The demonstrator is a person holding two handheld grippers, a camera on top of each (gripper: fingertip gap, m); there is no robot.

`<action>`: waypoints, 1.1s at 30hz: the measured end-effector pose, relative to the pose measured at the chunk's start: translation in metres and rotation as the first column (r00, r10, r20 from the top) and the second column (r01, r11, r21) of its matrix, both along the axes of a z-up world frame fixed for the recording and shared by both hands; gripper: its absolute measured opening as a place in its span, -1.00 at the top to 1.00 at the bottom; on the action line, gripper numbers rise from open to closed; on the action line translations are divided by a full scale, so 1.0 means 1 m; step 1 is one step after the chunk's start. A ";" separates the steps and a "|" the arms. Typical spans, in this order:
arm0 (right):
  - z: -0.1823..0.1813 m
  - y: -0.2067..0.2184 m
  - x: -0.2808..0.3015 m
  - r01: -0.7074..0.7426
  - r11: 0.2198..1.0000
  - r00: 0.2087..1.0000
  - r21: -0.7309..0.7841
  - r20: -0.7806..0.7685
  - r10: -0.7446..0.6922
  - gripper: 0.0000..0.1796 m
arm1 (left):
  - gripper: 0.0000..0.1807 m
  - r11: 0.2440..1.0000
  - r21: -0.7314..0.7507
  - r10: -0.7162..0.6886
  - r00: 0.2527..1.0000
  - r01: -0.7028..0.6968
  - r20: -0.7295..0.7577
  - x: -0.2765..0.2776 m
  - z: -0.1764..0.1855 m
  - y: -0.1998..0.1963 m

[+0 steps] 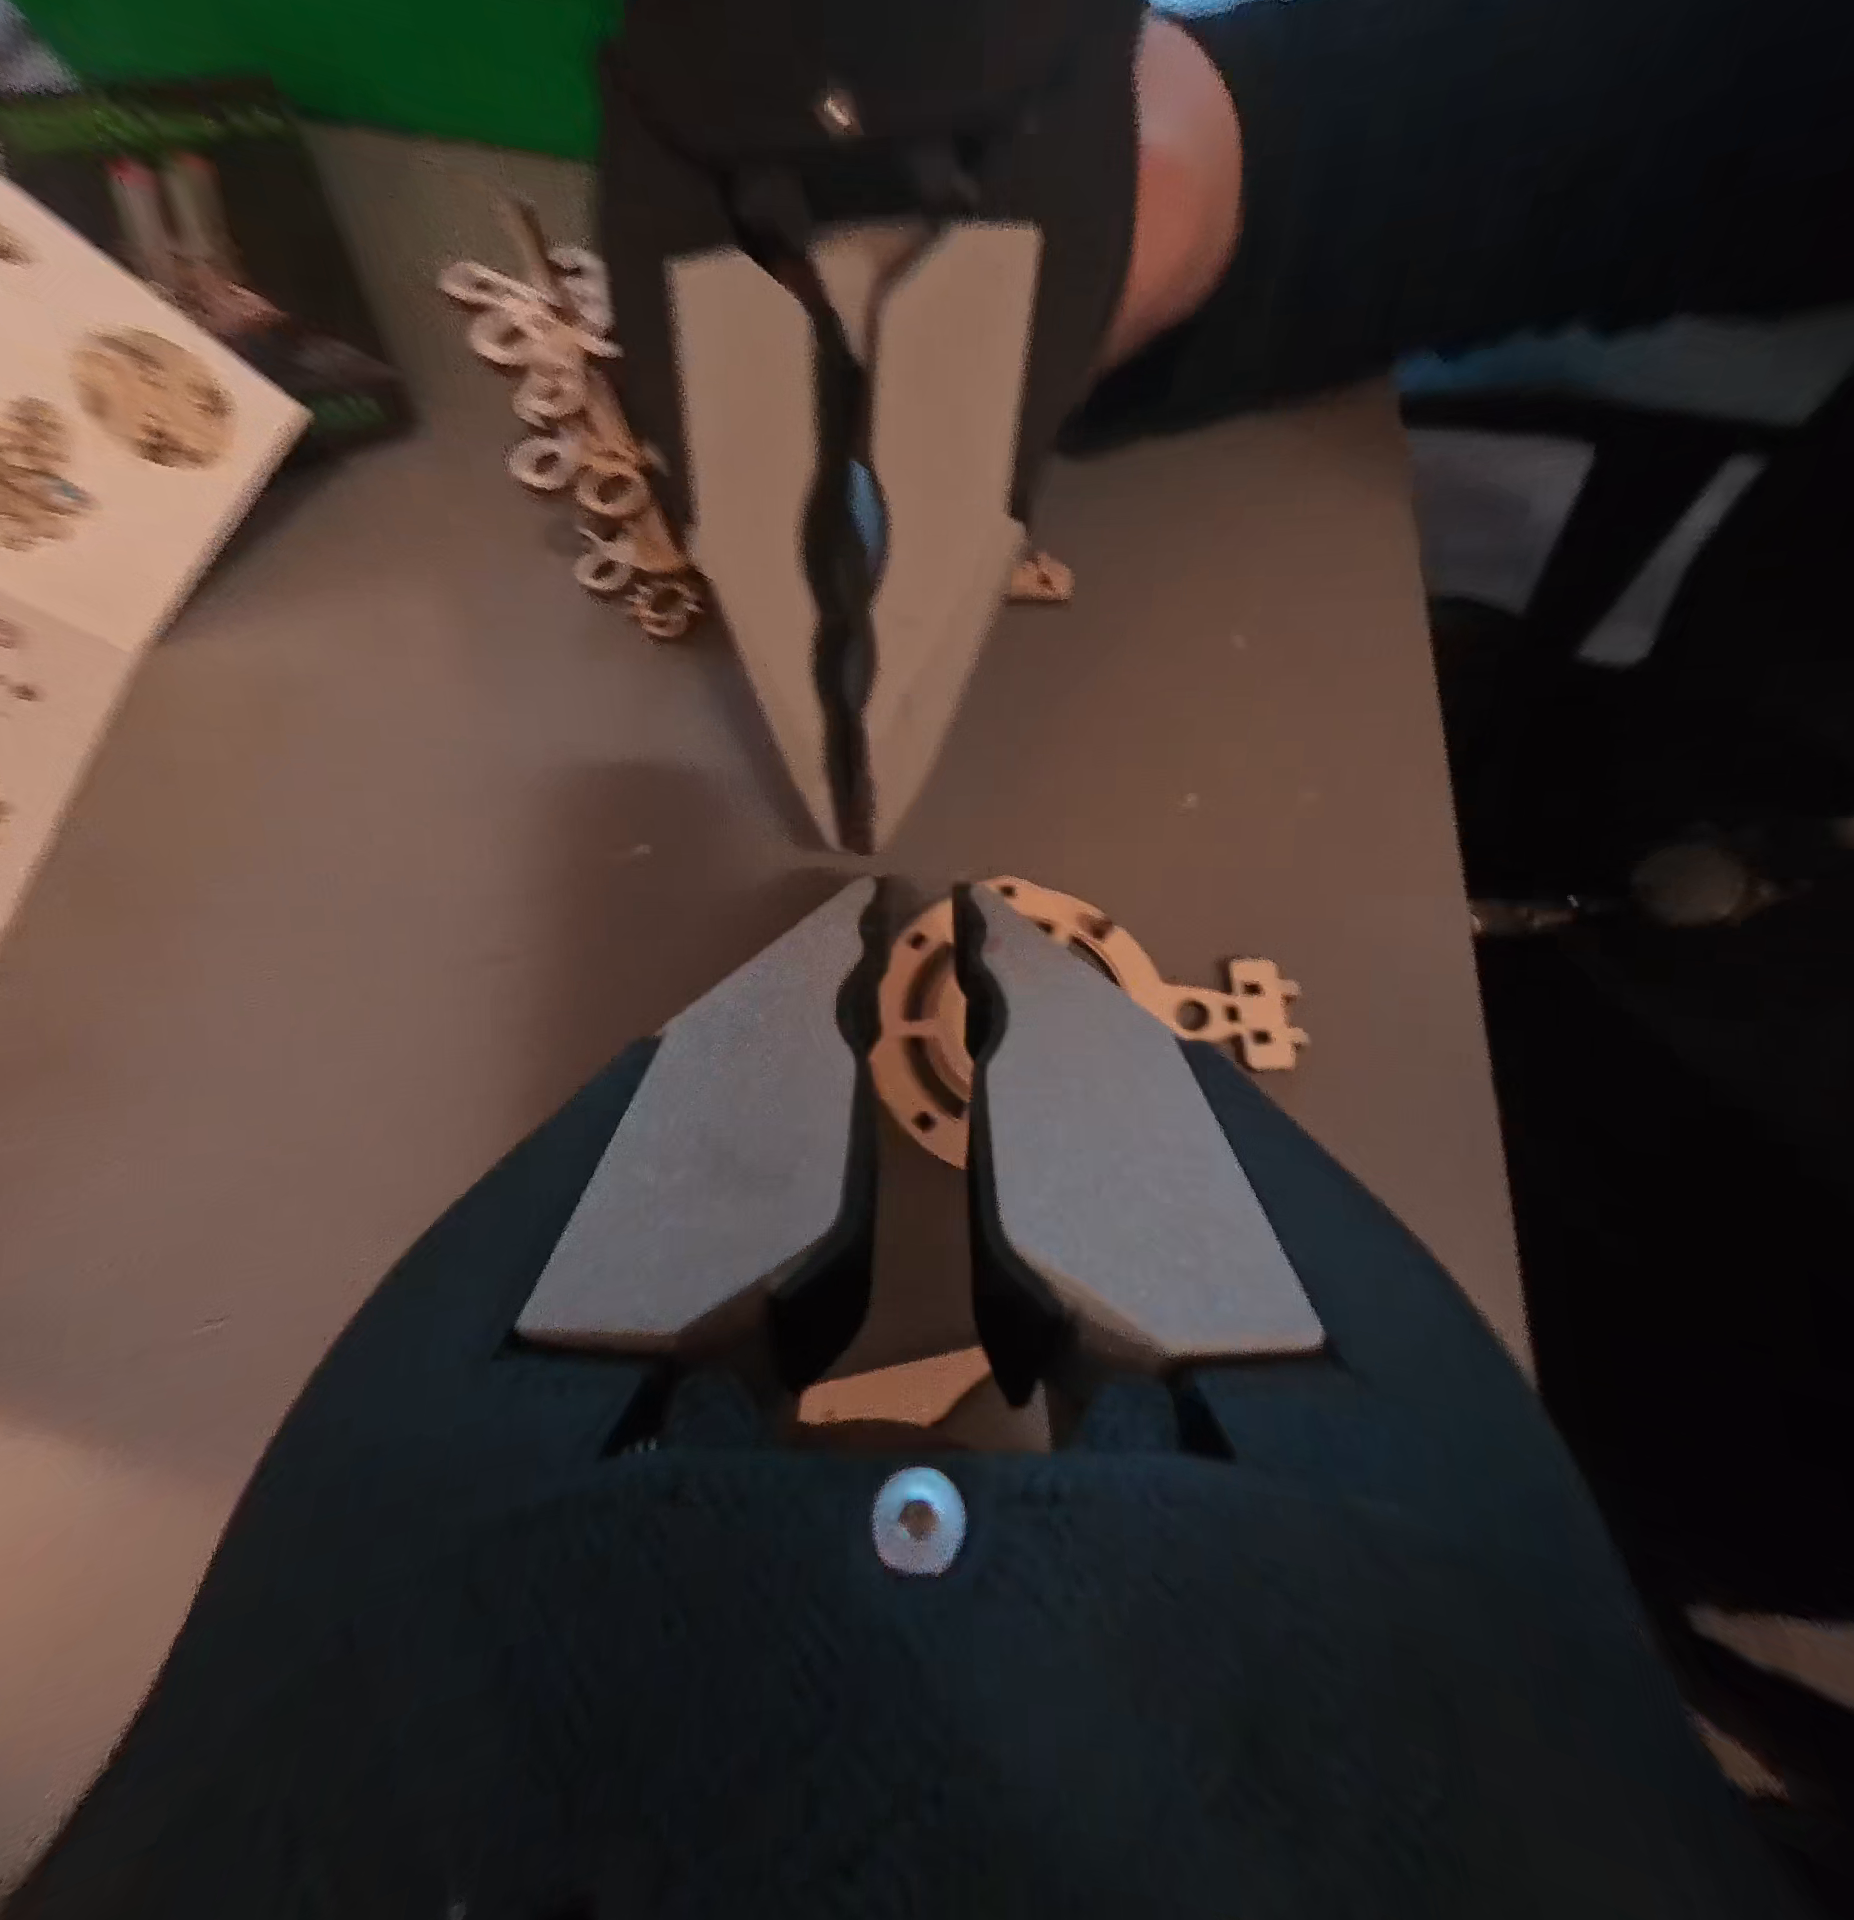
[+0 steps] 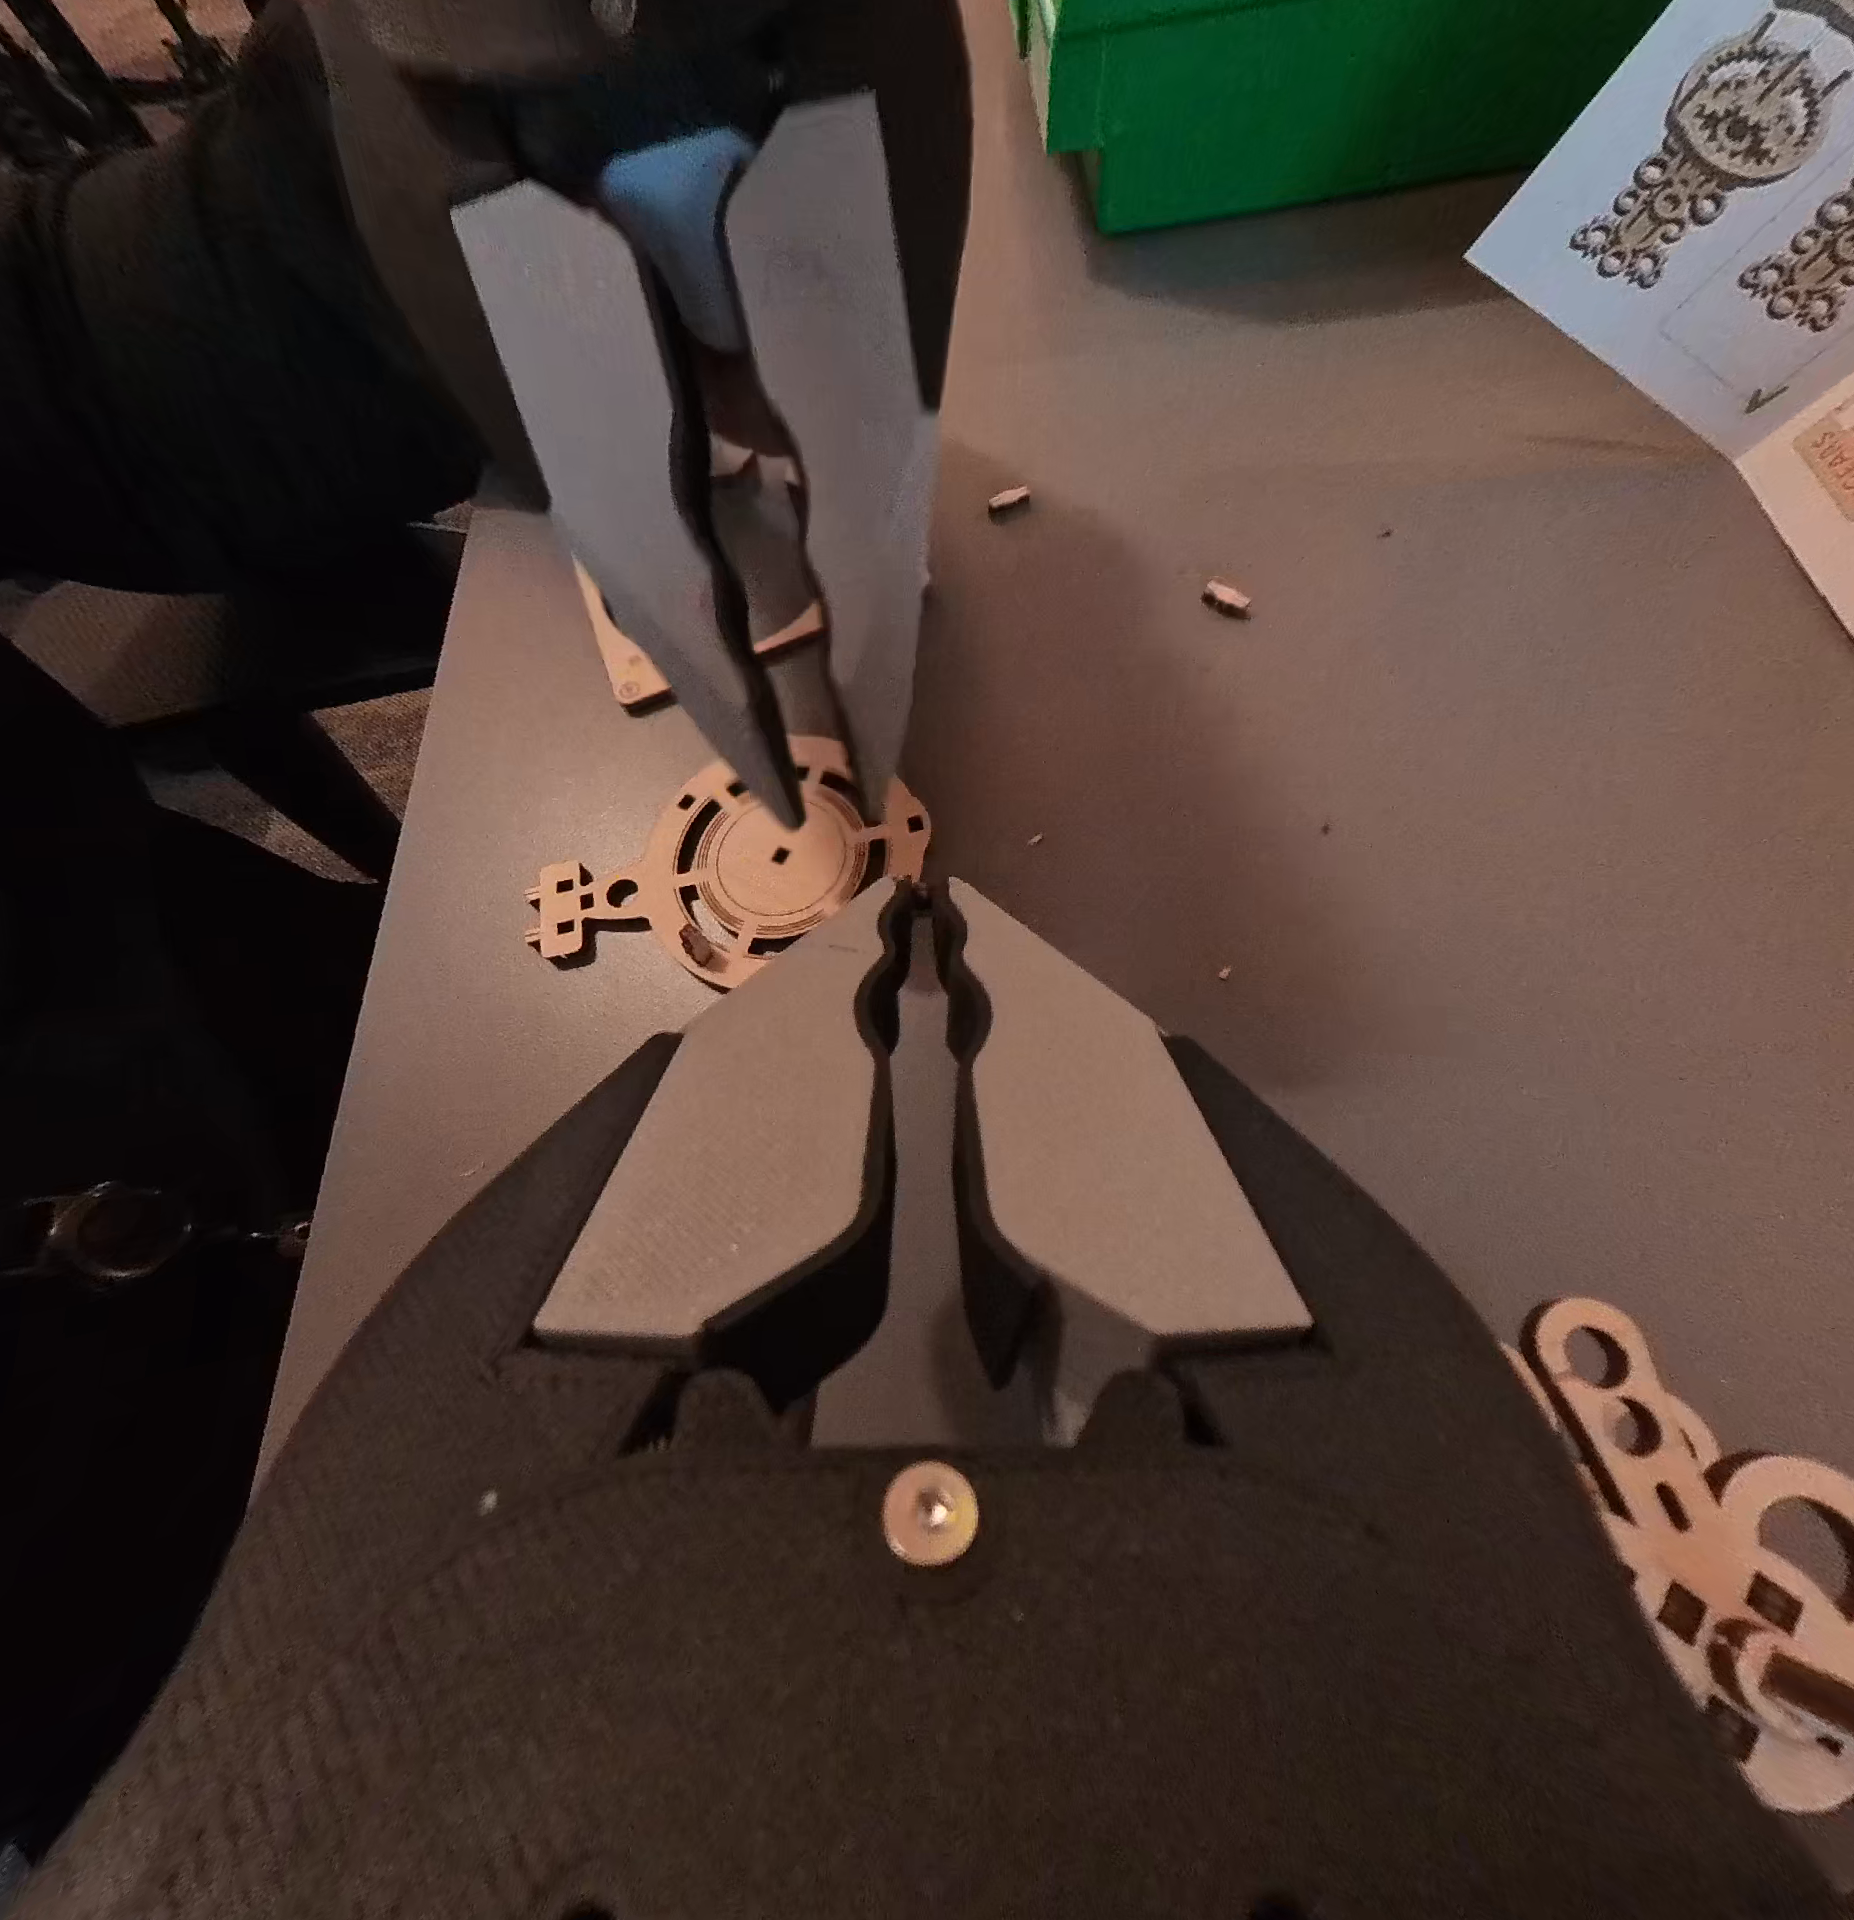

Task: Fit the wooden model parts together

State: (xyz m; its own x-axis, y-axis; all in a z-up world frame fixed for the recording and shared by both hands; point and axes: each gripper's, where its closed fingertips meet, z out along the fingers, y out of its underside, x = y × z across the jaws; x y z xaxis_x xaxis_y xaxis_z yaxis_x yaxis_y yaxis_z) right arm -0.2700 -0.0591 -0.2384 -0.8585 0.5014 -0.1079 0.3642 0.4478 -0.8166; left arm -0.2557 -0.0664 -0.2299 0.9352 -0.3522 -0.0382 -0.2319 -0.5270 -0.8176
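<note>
The right hand-held gripper (image 2: 921, 891) points at a round wooden disc part (image 2: 767, 873) lying flat on the grey bench (image 2: 1318, 935), its jaws nearly closed on something small and dark at the tips. The left hand-held gripper (image 2: 829, 816) comes from opposite, tips on the disc. A wooden chain-like part (image 2: 1712, 1538) lies at lower right.

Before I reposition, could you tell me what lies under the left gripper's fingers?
Under the left gripper: the round wooden ring part on the grey table. Its middle is hidden.

Green box (image 2: 1255, 114) at far table (image 2: 1318, 831) edge, printed instr. sheet (image 2: 1733, 260) w/ drawings, dark box (image 1: 227, 260) nearby
</note>
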 end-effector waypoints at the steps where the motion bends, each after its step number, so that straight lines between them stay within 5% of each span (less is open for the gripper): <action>1: 0.001 0.000 -0.001 0.007 1.000 1.000 -0.005 -0.007 -0.007 1.00 | 0.89 0.999 0.036 0.034 0.999 -0.033 -0.010 -0.008 0.006 0.003; 5: 0.007 0.001 -0.004 0.023 0.999 1.000 -0.040 -0.020 -0.024 1.00 | 0.91 0.979 0.190 0.091 0.993 -0.076 -0.069 -0.021 0.014 0.012; 9: 0.010 0.000 -0.006 0.033 0.998 0.999 -0.061 -0.026 -0.035 1.00 | 0.87 0.986 0.122 0.143 0.954 -0.114 -0.264 -0.033 -0.009 0.012; 16: 0.006 0.000 -0.006 0.036 0.999 0.999 -0.021 -0.037 -0.037 1.00 | 0.90 0.987 0.118 0.135 0.966 -0.111 -0.220 -0.031 -0.007 0.010; 23: 0.001 0.009 -0.010 0.078 0.996 0.996 0.038 -0.050 -0.076 1.00 | 1.00 0.993 0.016 -0.107 0.970 0.113 -0.217 0.004 -0.023 -0.009; 33: -0.011 0.006 0.002 0.024 0.998 0.998 0.064 0.054 -0.027 1.00 | 1.00 0.991 -0.038 -0.133 0.949 0.128 -0.285 0.007 -0.034 -0.007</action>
